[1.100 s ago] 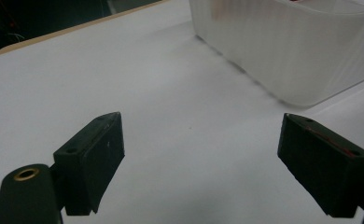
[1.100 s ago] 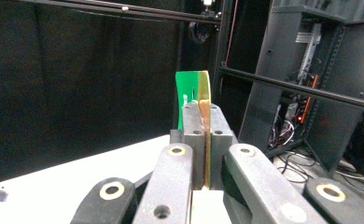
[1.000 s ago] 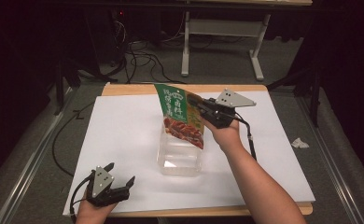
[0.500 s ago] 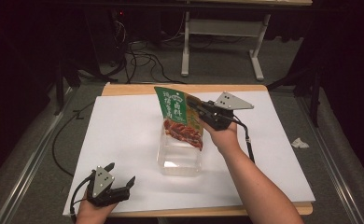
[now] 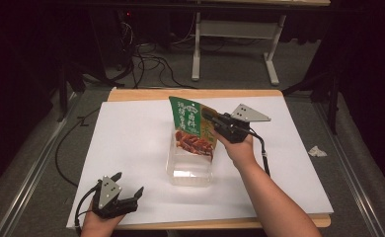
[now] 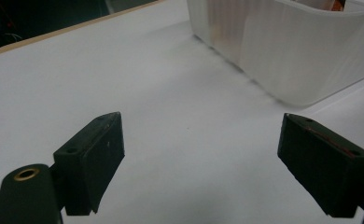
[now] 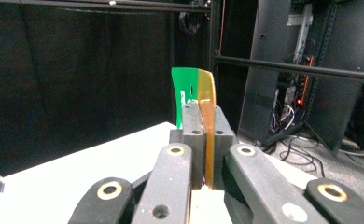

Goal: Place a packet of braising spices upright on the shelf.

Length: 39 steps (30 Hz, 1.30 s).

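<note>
Green snack pouch with Chinese lettering I can't read, lower end inside the clear plastic tub mid-table. Right gripper pinches its top edge tight. Left gripper sits wide open, empty, near corner.

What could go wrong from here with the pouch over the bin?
1. The right tongs pinch only the snack pouch at its top edge; it could slip or swing.
2. The pouch hangs tilted, its bottom in the clear bin; it may snag the rim.
3. The left tongs sit open and apart, so the light bin could slide.
</note>
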Each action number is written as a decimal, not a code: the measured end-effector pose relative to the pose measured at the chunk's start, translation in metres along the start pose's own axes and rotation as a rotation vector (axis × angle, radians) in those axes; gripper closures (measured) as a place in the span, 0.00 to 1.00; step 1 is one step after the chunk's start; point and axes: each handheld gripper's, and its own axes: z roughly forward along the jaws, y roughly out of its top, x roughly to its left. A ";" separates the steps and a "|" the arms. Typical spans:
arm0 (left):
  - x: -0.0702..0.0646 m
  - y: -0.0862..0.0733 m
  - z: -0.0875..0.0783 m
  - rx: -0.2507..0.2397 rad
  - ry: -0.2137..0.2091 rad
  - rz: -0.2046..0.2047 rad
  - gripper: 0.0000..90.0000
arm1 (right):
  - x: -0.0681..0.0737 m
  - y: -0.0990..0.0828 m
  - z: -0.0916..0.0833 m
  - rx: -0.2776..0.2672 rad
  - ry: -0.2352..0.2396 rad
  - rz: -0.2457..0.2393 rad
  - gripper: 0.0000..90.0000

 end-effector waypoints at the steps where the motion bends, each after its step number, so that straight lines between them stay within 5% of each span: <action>1: 0.000 0.000 0.000 0.000 0.001 0.000 0.17 | 0.000 -0.001 -0.001 0.000 -0.005 -0.003 1.00; 6: -0.001 0.000 0.000 0.000 0.000 0.003 0.17 | 0.000 -0.002 -0.003 0.023 -0.022 -0.004 0.94; 14: 0.000 0.000 0.000 -0.002 -0.002 0.000 0.17 | 0.000 0.001 -0.004 0.093 -0.031 0.016 0.47; 17: 0.000 0.000 0.000 -0.003 -0.001 0.002 0.17 | -0.002 0.001 -0.005 0.123 -0.017 0.034 0.34; 22: 0.000 0.000 0.000 -0.003 0.000 0.004 0.17 | -0.004 0.002 -0.011 0.154 -0.061 0.056 0.17; 39: -0.001 0.000 -0.001 0.002 -0.003 0.005 0.17 | -0.010 -0.005 -0.051 0.206 -0.108 0.039 0.17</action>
